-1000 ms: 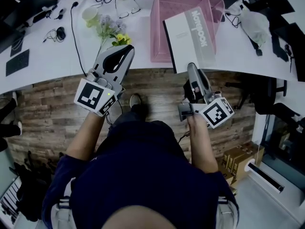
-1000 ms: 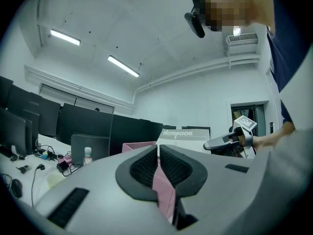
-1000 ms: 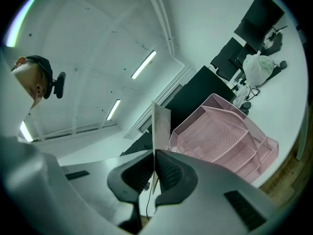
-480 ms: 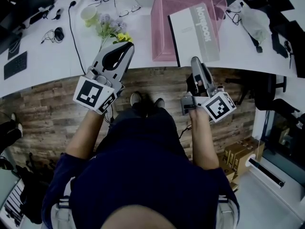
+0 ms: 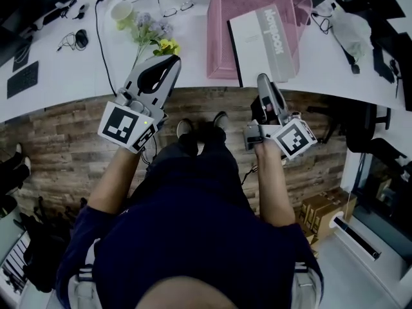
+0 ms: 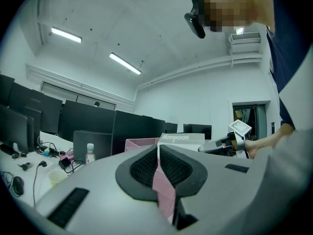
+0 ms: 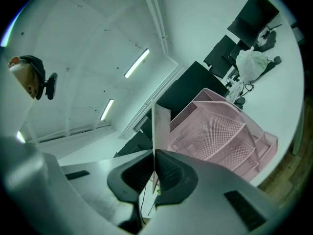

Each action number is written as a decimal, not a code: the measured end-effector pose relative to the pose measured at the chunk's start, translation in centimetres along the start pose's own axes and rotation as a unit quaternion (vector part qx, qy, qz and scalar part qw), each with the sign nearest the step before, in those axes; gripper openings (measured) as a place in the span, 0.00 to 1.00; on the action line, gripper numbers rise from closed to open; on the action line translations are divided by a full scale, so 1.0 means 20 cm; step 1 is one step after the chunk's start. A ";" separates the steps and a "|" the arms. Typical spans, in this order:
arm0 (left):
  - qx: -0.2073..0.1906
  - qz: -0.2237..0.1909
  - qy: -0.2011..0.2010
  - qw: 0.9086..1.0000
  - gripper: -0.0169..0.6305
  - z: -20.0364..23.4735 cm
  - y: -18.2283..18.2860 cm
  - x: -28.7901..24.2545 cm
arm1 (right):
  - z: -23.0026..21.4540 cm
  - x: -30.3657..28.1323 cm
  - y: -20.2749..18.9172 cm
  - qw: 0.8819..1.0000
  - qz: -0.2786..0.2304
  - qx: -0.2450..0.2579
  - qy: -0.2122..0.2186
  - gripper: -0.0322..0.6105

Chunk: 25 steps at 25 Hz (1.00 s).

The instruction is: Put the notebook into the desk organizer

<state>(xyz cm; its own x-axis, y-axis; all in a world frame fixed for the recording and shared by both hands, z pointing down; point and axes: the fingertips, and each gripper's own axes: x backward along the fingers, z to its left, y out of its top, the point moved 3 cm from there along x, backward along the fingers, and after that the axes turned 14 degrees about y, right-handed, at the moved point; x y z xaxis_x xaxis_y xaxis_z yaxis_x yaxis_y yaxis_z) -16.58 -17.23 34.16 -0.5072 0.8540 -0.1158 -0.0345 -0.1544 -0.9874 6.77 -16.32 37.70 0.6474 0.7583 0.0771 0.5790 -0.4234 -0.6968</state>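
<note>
The right gripper [image 5: 264,82] is clamped on the near edge of the white-and-grey notebook [image 5: 267,40], which lies slanted over the right side of the pink mesh desk organizer [image 5: 219,44]. It seems best to tip the notebook upright, line its far edge up with one organizer slot, then slide it in. The left gripper [image 5: 172,60], jaws together and empty, hovers left of the organizer.
</note>
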 end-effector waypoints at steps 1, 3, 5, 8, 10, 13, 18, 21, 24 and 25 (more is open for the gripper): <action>-0.001 0.002 0.002 1.000 0.09 0.00 0.00 -0.01 | -0.01 0.00 0.00 1.000 0.002 -0.003 0.001 0.07; -0.003 0.005 0.006 1.000 0.09 -0.02 -0.01 -0.03 | -0.04 0.00 -0.01 1.000 0.004 -0.011 0.003 0.07; -0.005 0.009 0.010 1.000 0.09 -0.04 -0.01 -0.05 | -0.07 0.01 0.00 1.000 0.006 -0.018 0.004 0.07; -0.006 0.014 0.014 1.000 0.09 -0.08 -0.03 -0.09 | -0.12 0.02 0.01 1.000 0.010 -0.025 0.009 0.07; -0.007 0.018 0.018 1.000 0.09 -0.10 -0.04 -0.12 | -0.15 0.03 0.01 0.999 0.013 -0.032 0.012 0.07; -0.008 0.022 0.023 0.999 0.09 -0.13 -0.04 -0.16 | -0.18 0.04 0.01 0.999 0.017 -0.048 0.018 0.07; -0.011 0.027 0.032 0.999 0.09 -0.19 -0.05 -0.21 | -0.22 0.05 0.00 0.997 0.026 -0.071 0.033 0.07; -0.012 0.031 0.036 0.999 0.09 -0.23 -0.06 -0.23 | -0.25 0.06 0.00 0.996 0.031 -0.081 0.037 0.07; -0.013 0.037 0.041 0.998 0.09 -0.25 -0.07 -0.24 | -0.27 0.07 -0.01 0.994 0.036 -0.095 0.044 0.07; -0.013 0.040 0.043 0.998 0.09 -0.26 -0.08 -0.24 | -0.28 0.08 -0.02 0.993 0.038 -0.098 0.047 0.08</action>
<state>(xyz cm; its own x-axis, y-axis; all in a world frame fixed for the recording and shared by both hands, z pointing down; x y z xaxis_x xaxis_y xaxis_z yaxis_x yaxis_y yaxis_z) -9.58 -18.55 35.67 -0.4320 0.8791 -0.2012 0.0262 -0.2107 -0.9772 10.32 -17.79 42.04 0.7303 0.6755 0.1022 0.6070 -0.5729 -0.5508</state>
